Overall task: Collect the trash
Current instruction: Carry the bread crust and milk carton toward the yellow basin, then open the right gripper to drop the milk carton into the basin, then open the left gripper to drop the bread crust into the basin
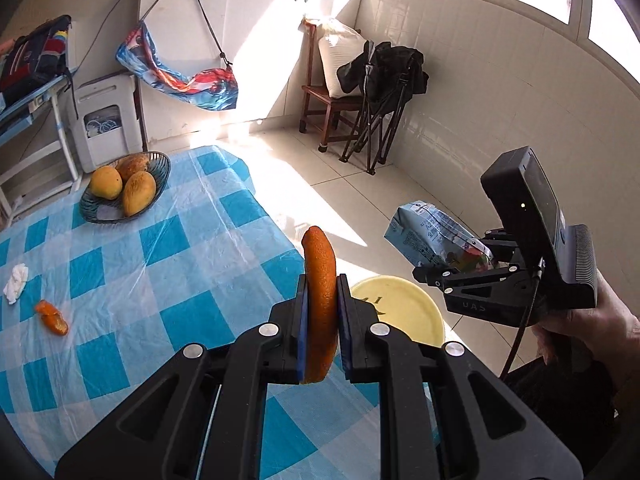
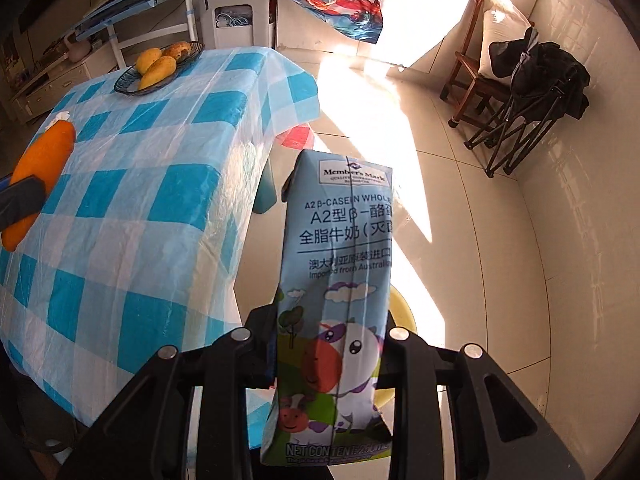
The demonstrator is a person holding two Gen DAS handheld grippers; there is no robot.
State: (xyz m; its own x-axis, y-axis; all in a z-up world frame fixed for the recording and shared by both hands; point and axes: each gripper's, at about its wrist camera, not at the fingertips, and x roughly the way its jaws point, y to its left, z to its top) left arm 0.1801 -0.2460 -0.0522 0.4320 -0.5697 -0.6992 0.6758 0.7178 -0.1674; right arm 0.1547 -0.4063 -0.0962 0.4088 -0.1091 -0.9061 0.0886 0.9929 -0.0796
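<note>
My left gripper [image 1: 320, 308] is shut on a curved strip of orange peel [image 1: 318, 280], held above the table's right edge. The same peel [image 2: 38, 184] shows at the left of the right wrist view. My right gripper [image 2: 326, 344] is shut on a light-blue milk carton [image 2: 340, 280] with a cartoon cow, held over the floor beside the table. In the left wrist view that carton [image 1: 436, 238] and right gripper [image 1: 472, 268] hang above a yellow bin [image 1: 404, 308] on the floor. A second piece of peel [image 1: 52, 317] and a crumpled white tissue [image 1: 16, 283] lie on the checked tablecloth [image 1: 132, 280].
A dark wire basket [image 1: 160, 176] with three mangoes [image 1: 138, 192] stands at the table's far end. Beyond it stand a white appliance [image 1: 106, 120], a wooden chair [image 1: 324, 104] with a pillow, and a folded black chair [image 1: 384, 120] on the tiled floor. A person's hand [image 1: 580, 328] grips the right tool.
</note>
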